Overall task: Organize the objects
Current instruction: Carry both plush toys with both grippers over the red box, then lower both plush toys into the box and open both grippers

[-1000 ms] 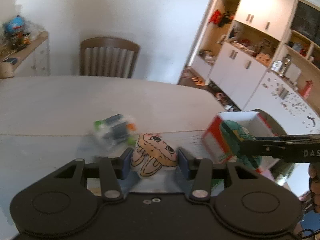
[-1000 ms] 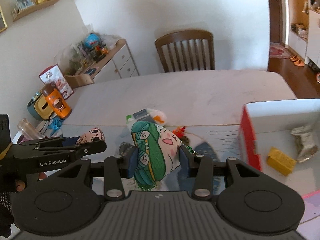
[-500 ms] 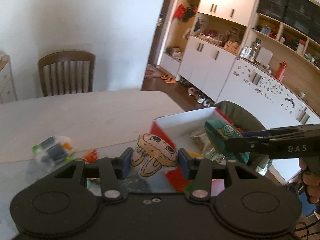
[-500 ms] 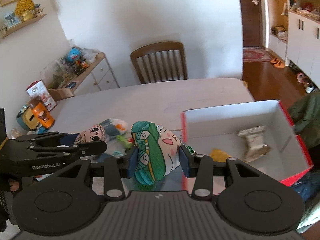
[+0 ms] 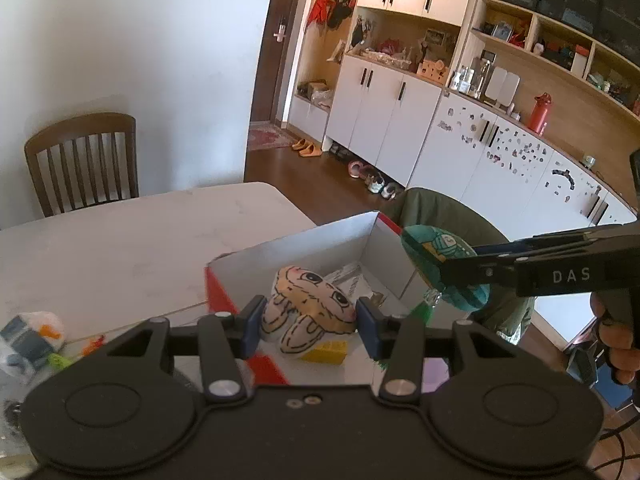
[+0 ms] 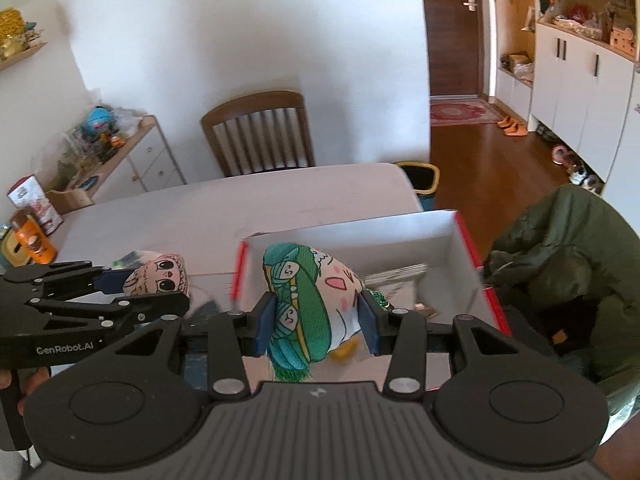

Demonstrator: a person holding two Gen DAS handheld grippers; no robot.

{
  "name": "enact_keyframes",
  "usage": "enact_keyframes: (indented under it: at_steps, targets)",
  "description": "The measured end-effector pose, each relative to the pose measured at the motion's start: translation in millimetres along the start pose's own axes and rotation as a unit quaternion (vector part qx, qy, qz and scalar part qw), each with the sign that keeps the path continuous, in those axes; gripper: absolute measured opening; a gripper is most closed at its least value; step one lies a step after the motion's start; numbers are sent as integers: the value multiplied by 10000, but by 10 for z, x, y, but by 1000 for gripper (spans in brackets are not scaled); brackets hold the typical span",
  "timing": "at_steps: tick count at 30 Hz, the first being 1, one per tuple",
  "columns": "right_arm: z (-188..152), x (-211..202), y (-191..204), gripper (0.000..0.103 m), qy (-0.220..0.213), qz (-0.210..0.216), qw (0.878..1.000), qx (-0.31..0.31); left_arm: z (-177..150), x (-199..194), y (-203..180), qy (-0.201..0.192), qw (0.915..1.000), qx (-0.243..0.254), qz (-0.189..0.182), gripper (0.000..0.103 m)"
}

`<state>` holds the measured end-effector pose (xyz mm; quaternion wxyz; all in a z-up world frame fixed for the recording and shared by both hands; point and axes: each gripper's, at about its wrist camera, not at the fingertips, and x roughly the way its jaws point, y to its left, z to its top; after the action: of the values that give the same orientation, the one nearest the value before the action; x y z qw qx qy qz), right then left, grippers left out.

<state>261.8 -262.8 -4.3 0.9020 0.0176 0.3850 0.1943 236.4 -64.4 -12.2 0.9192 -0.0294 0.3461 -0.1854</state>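
My left gripper (image 5: 310,322) is shut on a tan cartoon-face plush (image 5: 308,308), held above the near-left corner of the red and white box (image 5: 296,250). That plush (image 6: 158,280) and the left gripper (image 6: 116,292) show at the left of the right wrist view. My right gripper (image 6: 316,322) is shut on a green and white plush (image 6: 308,300), held over the box (image 6: 460,248). From the left wrist view, this plush (image 5: 440,268) hangs at the box's right wall. A yellow block (image 5: 326,352) and a foil packet (image 5: 348,278) lie inside.
A white wrapped packet (image 5: 30,338) and small orange and green bits (image 5: 74,350) lie on the table (image 5: 120,248) left of the box. A wooden chair (image 6: 260,136) stands at the far side. A green jacket (image 6: 560,256) hangs right of the box. An orange bottle (image 6: 32,240) stands far left.
Both grippers have swung right from the loose items toward the box, each keeping its plush. Both plushes now hang over the box instead of over the table.
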Motion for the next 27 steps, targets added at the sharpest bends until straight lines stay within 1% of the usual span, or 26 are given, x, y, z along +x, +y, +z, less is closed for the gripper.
enact_keyframes:
  at_steps: [5, 11, 16, 21, 27]
  targets:
    - [39, 165, -288, 43, 50, -104, 9999, 47, 48, 332, -126, 115, 9998, 98, 122, 47]
    - [-6, 435, -535, 43, 281, -145, 9995, 34, 98, 741, -220, 360, 9990, 114, 253, 47]
    - [-94, 671, -614, 43, 503, -158, 9985, -160, 140, 1077, -266, 564, 9975, 209, 362, 47]
    - [-199, 894, -586, 43, 753, -141, 9960, -458, 159, 1364, -299, 757, 9958, 324, 388, 47]
    - [-301, 1137, -560, 43, 1040, -159, 9919, -709, 148, 1746, -307, 1129, 9919, 388, 438, 47]
